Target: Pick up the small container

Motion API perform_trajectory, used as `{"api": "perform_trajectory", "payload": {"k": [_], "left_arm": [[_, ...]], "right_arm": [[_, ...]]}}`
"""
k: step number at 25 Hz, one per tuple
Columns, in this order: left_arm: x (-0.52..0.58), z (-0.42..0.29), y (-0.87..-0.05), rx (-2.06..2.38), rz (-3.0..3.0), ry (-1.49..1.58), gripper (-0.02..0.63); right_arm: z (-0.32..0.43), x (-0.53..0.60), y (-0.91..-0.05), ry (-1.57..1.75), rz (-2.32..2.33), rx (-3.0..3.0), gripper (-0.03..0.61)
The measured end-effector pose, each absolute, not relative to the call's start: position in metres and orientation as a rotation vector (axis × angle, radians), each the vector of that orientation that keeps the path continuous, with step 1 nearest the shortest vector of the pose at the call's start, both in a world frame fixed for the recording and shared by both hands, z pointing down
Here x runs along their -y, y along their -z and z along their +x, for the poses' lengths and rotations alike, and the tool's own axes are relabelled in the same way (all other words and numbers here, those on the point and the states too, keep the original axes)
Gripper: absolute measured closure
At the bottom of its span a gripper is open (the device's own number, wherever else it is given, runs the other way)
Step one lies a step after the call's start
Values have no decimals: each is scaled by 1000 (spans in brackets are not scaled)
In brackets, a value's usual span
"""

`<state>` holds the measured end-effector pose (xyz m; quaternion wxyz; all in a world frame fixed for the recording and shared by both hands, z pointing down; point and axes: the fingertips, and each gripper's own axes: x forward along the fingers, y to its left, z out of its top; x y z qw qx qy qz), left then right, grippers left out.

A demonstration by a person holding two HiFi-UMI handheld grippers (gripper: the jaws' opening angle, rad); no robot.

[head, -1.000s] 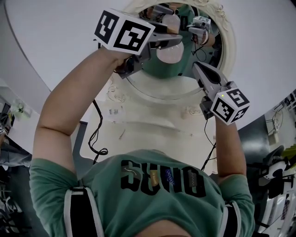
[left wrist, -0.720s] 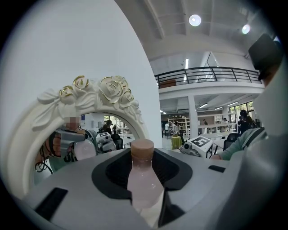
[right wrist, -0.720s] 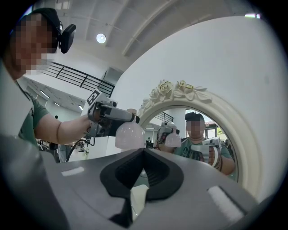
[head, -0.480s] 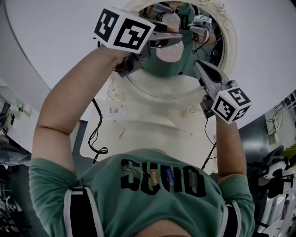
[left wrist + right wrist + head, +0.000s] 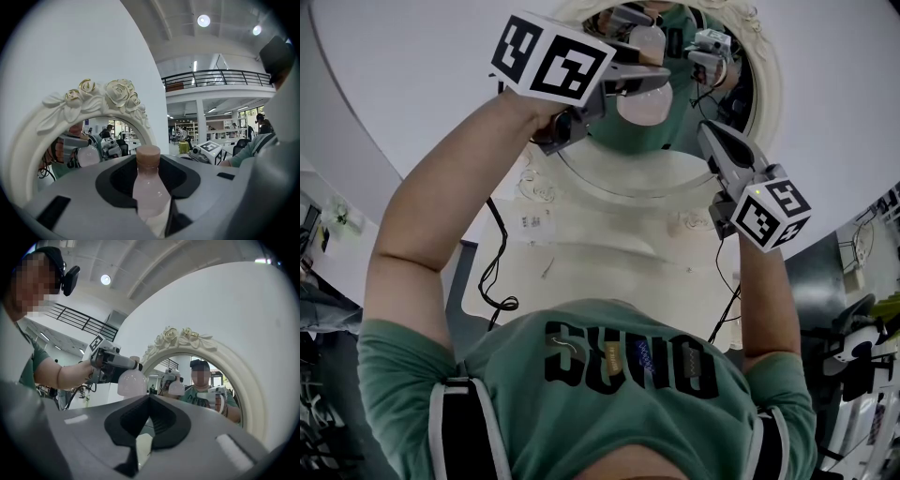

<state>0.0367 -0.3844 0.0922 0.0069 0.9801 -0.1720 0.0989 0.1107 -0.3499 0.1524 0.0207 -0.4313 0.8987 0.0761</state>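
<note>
A small pale pink bottle (image 5: 642, 105) with a brownish cap is raised in front of a round mirror (image 5: 675, 192) with a white rose-carved frame. My left gripper (image 5: 639, 82) is shut on the bottle. In the left gripper view the bottle (image 5: 149, 187) stands upright between the jaws of that gripper (image 5: 147, 164). To the right of the bottle and a little lower, my right gripper (image 5: 717, 141) has its jaws shut on nothing. From the right gripper view (image 5: 150, 399), the bottle (image 5: 132, 383) shows at the left, held by the left gripper (image 5: 115, 364).
The mirror frame (image 5: 93, 93) stands on a white dressing table (image 5: 600, 253) against a white wall. A black cable (image 5: 497, 272) hangs down the table's left side. The glass reflects both grippers and the person.
</note>
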Motion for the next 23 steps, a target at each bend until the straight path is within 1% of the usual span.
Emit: {"api": "perform_trajectory", "payload": {"k": [23], "left_arm": [[387, 37, -94, 544, 3064, -322, 471]], "right_arm": [[107, 350, -156, -250, -1329, -2816, 571]]}}
